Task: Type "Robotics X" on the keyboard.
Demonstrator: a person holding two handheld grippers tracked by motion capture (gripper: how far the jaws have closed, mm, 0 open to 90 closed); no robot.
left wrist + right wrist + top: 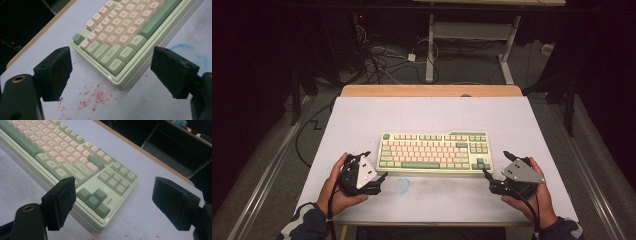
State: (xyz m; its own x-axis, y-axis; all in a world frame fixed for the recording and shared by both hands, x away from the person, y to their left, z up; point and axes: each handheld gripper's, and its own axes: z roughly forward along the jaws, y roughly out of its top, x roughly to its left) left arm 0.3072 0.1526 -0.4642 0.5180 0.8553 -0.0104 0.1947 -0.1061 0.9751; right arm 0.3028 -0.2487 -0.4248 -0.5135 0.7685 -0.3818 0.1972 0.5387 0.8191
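Observation:
A pale green keyboard (pixel 434 152) with cream and green keys lies at the middle of the white table (pixel 427 115). My left gripper (pixel 376 164) is open at the keyboard's front left corner, held low by a hand. In the left gripper view the Ctrl corner of the keyboard (pixel 120 22) sits between the spread jaws of the gripper (pixel 112 62), untouched. My right gripper (pixel 494 162) is open at the front right corner. In the right gripper view the arrow-key corner of the keyboard (pixel 50 147) lies between the wide jaws of the gripper (pixel 113 185). Neither gripper holds anything.
A faint blue ring mark (pixel 403 185) is on the table in front of the keyboard, and red specks (pixel 97 97) dot the surface near its left corner. A wooden edge (pixel 432 90) bounds the far side. Beyond it, cables (pixel 382 57) and a desk frame (pixel 472 35) stand on the floor.

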